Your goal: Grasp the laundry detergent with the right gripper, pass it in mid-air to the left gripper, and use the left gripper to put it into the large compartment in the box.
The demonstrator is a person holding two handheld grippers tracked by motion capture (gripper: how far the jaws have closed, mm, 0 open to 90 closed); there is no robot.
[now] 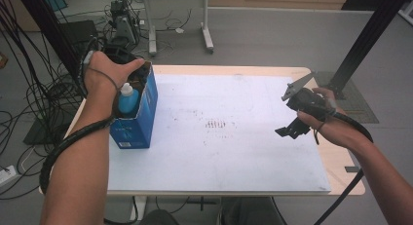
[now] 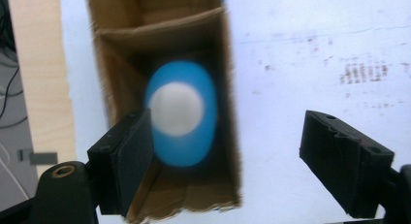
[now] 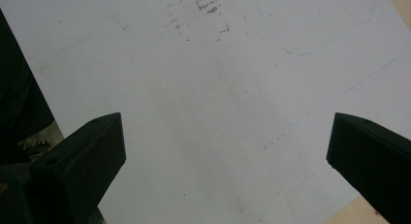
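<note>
With the left tongs (image 2: pixel 225 161) spread wide just above the blue bottle (image 2: pixel 181 112) in the box (image 1: pixel 141 120), they may clip its rim and tip it; the right tongs (image 3: pixel 225 170) gape empty.

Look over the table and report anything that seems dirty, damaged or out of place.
The white mat carries a patch of brownish smudges near its middle, like rubbed-in dirt. The blue carton has a ragged, torn-looking top edge in the left gripper view. The blue bottle stands upright inside it; nothing is spilled.
</note>
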